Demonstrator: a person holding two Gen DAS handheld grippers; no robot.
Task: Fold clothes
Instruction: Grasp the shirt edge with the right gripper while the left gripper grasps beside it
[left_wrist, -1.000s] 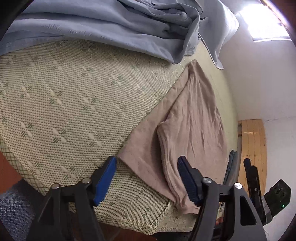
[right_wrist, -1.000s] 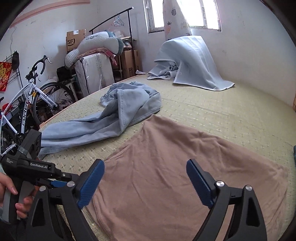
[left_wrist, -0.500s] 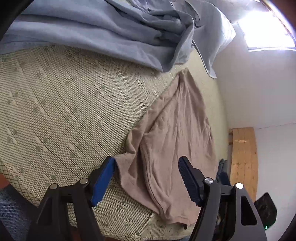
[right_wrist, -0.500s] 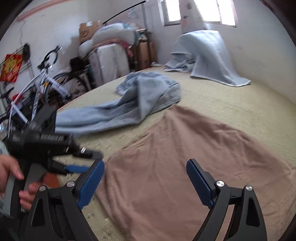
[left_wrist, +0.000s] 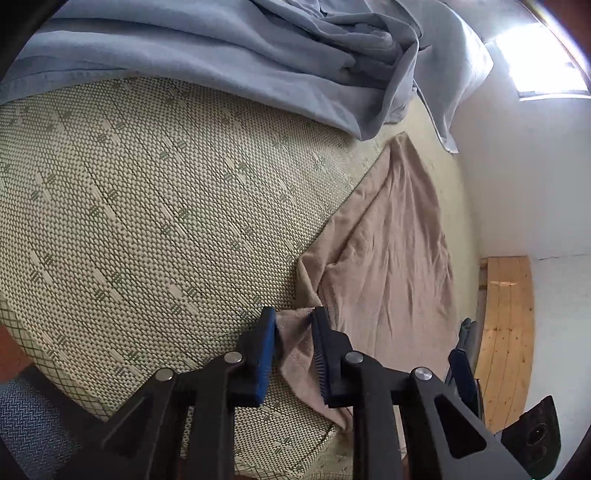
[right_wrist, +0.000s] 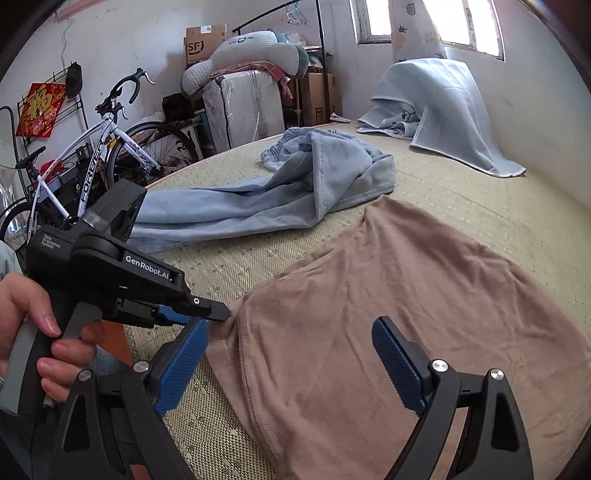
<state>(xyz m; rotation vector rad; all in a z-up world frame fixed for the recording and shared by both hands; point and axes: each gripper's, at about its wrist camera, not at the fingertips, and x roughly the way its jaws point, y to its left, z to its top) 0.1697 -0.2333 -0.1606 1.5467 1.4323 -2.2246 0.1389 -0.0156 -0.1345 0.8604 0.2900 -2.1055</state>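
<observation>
Since a second ago my left gripper (left_wrist: 293, 328) has drawn its blue pads in from wide apart, and its jaws are closing with a bunched corner of the tan-brown cotton garment (left_wrist: 388, 258) pinched between them. From the right wrist view I see that same left gripper (right_wrist: 221, 314) biting the garment's (right_wrist: 388, 314) near-left corner, a hand (right_wrist: 33, 325) wrapped round its grip. My right gripper (right_wrist: 291, 354) hangs spread wide over the near edge of the cloth, its pads clear of it. Beyond, the garment lies mostly flat on the woven straw-coloured mat (right_wrist: 480, 199), its far tip just beside the crumpled light-blue trousers (right_wrist: 295, 192). Its near-right part runs out of frame behind my right fingers.
</observation>
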